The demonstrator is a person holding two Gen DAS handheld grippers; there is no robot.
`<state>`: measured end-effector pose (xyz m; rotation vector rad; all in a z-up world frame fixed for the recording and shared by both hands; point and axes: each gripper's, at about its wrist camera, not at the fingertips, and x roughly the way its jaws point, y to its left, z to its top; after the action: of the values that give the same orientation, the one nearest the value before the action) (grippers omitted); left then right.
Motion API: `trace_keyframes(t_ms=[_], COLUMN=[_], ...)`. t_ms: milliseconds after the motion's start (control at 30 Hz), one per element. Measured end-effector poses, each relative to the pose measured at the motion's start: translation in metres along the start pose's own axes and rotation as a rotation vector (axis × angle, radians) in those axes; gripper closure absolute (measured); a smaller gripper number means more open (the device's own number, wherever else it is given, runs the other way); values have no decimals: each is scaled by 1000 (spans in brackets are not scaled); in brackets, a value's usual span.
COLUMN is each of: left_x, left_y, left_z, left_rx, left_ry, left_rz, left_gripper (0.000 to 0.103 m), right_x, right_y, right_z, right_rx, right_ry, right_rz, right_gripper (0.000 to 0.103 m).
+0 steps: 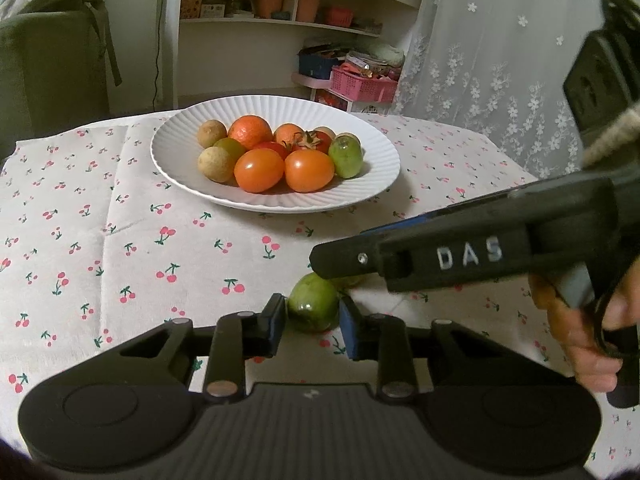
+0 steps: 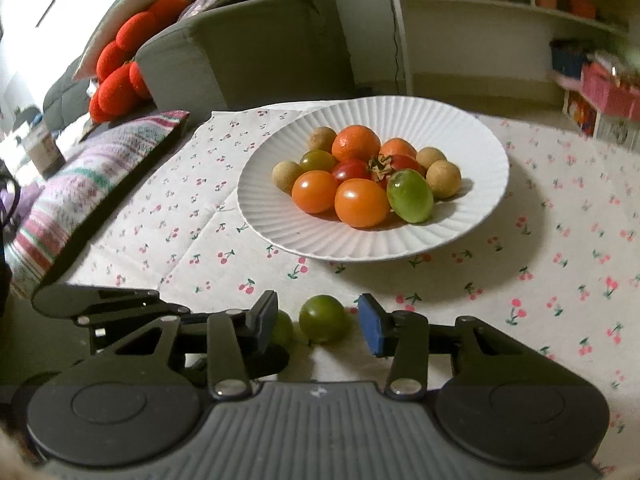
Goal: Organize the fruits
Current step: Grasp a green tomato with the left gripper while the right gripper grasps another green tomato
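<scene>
Your left gripper (image 1: 313,326) clamped one green tomato (image 1: 313,307), while your right gripper (image 2: 318,322), pads apart, straddled the other (image 2: 324,318).

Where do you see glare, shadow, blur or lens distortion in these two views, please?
Left wrist view: highlights glint on the orange tomatoes; the table edge bows from fisheye; the right gripper looks slightly soft. Right wrist view: the plate casts a broad shadow on the tablecloth; the shelves at upper right are blurred; the window corner is blown out.
</scene>
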<state>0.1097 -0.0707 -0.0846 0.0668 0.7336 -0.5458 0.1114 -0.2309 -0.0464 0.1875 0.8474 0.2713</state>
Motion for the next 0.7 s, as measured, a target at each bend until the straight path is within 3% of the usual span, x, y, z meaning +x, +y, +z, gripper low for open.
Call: trace_keyframes(t_ms=[267, 700], left_x=[0, 1], left_y=[-1, 3], left_z=[-1, -1], left_rx=[26, 22], left_ry=[-4, -21], left_rz=[-5, 28], left_gripper=[88, 88], right_x=[1, 4], right_y=[-16, -14], right_z=[0, -4], right_rx=[127, 95], right_ry=[26, 34], right_rz=[67, 70], right_gripper=[79, 79])
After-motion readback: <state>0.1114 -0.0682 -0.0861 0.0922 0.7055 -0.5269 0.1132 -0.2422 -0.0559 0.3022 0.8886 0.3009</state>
